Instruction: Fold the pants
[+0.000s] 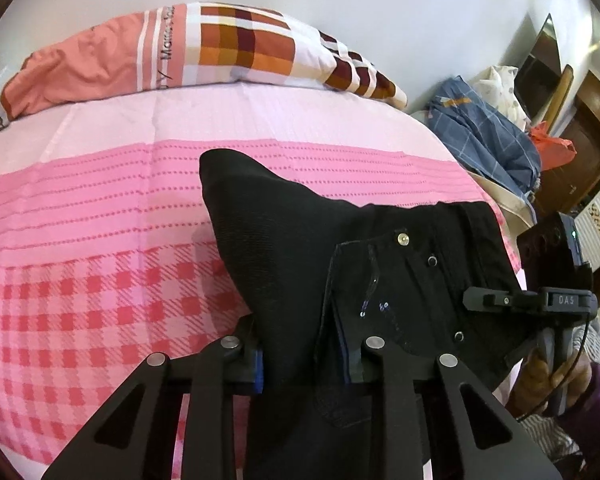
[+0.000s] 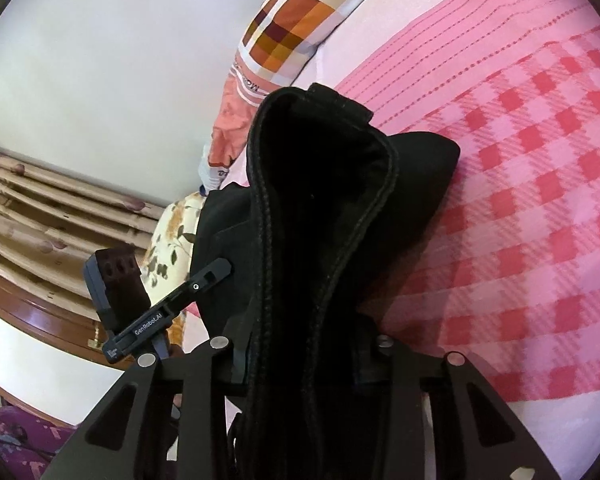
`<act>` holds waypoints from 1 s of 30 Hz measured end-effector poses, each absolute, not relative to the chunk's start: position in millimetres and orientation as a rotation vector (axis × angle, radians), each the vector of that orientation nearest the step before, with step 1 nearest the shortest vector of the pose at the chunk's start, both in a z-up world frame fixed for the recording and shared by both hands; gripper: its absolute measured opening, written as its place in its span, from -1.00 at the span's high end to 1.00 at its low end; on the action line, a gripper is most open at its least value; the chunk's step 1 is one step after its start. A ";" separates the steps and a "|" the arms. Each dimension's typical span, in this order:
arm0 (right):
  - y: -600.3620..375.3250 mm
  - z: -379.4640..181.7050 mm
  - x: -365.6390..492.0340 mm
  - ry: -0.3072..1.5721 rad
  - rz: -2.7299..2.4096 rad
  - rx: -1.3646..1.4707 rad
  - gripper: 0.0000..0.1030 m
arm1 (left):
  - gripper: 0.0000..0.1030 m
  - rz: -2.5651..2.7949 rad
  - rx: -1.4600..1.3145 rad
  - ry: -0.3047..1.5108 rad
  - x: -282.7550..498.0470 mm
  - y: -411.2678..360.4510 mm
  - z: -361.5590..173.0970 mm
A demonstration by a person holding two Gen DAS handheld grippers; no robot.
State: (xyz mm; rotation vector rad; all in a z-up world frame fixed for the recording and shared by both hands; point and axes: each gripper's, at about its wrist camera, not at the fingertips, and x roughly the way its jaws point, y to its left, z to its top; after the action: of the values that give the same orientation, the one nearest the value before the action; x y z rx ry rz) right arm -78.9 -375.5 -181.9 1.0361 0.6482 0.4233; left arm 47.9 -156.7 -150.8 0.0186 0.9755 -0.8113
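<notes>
Black linkage bars are filling the bottom of both wrist views, and between them the pants [image 1: 300, 240] are running straight into each claw. No earlier picture is at hand, so only the present grip is told.

In the left wrist view, the left gripper [image 1: 306, 364] is clamping on the pants: dark cloth is bunching between the two fingers, with a blue pad showing at each side of the fold. From that grip the cloth is rising away from the camera to a pointed peak over the bed [image 1: 80, 260]. To the right of the peak the waistband part is spreading out, showing a brass button and small rivets. At the far right edge of the cloth the right gripper [image 1: 476, 300] is reaching in sideways, its tip touching the pants; a hand [image 1: 540, 372] is holding its handle below.

In the right wrist view, the right gripper [image 2: 300, 364] is closing on a thick stitched band of the pants [image 2: 320, 220], which is looping up and away from the fingers like an open mouth. The left gripper [image 2: 216, 272] is coming in from the left, its tip lying against the dark cloth.

Pants are hanging between the two claws, partly lifted, with the pink checked sheet beneath and a pillow [image 1: 180, 48] lying well beyond at the wall.
</notes>
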 end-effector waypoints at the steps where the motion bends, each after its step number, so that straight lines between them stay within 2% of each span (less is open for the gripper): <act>1: -373.4 -181.2 -77.2 0.644 0.429 1.040 0.38 | 0.48 -0.804 0.021 0.971 47.9 -152.6 -149.2; 30: -297.0 -151.8 -30.2 0.646 0.520 1.038 0.38 | 0.48 -0.676 0.025 0.888 47.1 -77.6 -122.3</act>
State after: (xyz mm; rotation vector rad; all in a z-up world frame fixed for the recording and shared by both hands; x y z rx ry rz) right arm -30.2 -297.0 -151.8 1.0384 0.6463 0.5201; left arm 47.1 -77.6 -122.3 0.0248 0.8877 -0.6760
